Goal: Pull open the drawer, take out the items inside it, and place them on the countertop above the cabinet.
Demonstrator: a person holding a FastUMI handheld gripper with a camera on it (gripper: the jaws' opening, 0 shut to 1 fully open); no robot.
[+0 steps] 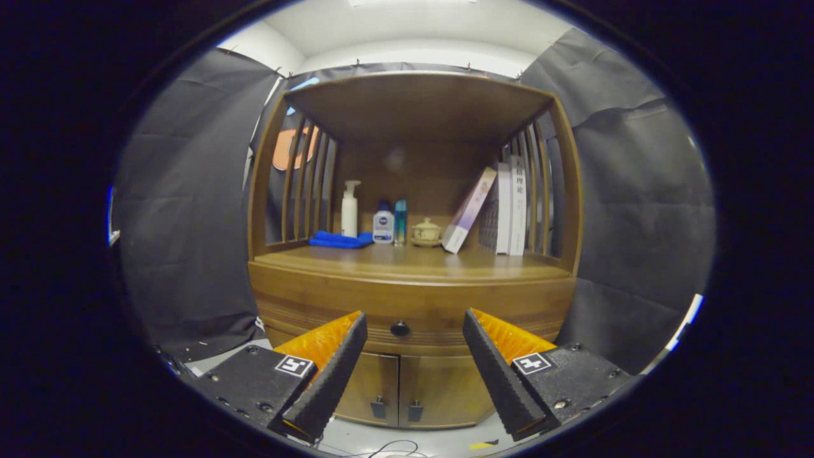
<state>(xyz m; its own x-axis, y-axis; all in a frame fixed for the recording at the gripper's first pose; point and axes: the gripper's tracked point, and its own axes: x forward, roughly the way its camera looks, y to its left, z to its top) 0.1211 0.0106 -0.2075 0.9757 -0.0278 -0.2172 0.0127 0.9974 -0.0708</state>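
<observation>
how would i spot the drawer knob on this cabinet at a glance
Find the wooden cabinet against the black cloth; below its countertop runs the closed drawer front. The knob sits at its centre, beyond the open fingers: small, round and dark, unlike the two handles on the doors beneath.

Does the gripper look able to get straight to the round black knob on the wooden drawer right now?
Probably yes: the gripper is open, the round black drawer knob sits ahead between its fingers, and nothing lies between them. The drawer looks closed.

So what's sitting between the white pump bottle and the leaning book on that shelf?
In the gripper view, between the pump bottle and leaning book stand a small white bottle, a slim blue bottle and a lidded pot.
</observation>
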